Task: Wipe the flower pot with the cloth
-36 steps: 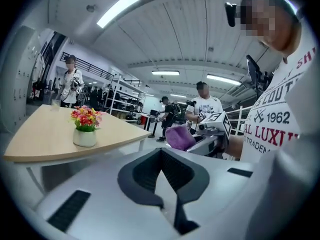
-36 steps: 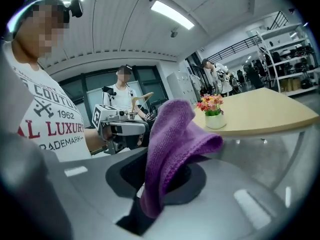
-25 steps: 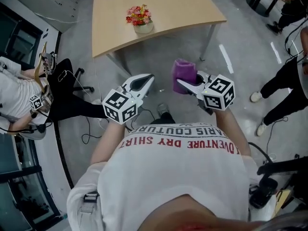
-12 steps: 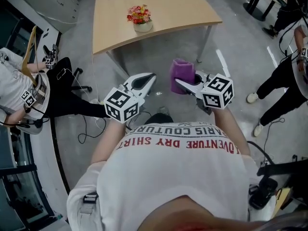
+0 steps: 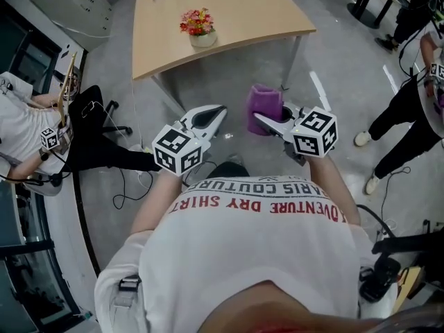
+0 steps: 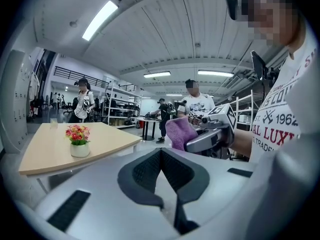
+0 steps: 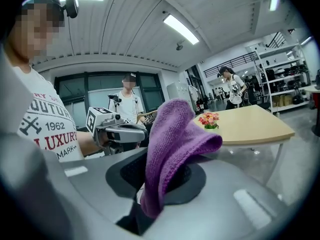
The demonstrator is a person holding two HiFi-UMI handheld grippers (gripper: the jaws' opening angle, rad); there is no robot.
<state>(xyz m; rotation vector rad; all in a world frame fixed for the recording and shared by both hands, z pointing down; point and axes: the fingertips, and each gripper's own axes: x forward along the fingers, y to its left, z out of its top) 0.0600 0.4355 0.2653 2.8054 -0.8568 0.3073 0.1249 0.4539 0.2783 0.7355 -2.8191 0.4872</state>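
Observation:
A small white flower pot (image 5: 202,39) with red and yellow flowers stands on a light wooden table (image 5: 243,12), well ahead of both grippers; the pot (image 6: 79,149) also shows in the left gripper view and small (image 7: 210,126) in the right gripper view. My right gripper (image 5: 261,118) is shut on a purple cloth (image 5: 265,109), which sticks up folded between its jaws (image 7: 175,144). My left gripper (image 5: 220,109) is shut and holds nothing. Both are held in the air over the floor, short of the table's near edge.
A seated person (image 5: 28,130) with gripper gear is at the left beside black cables on the floor. Another person (image 5: 416,109) stands at the right. A grey cabinet (image 5: 69,2) stands at the back left. Table legs (image 5: 295,61) rise from the grey floor ahead.
Both grippers have moved a little forward toward the table, the cloth going with the right one. The person at the right has shifted.

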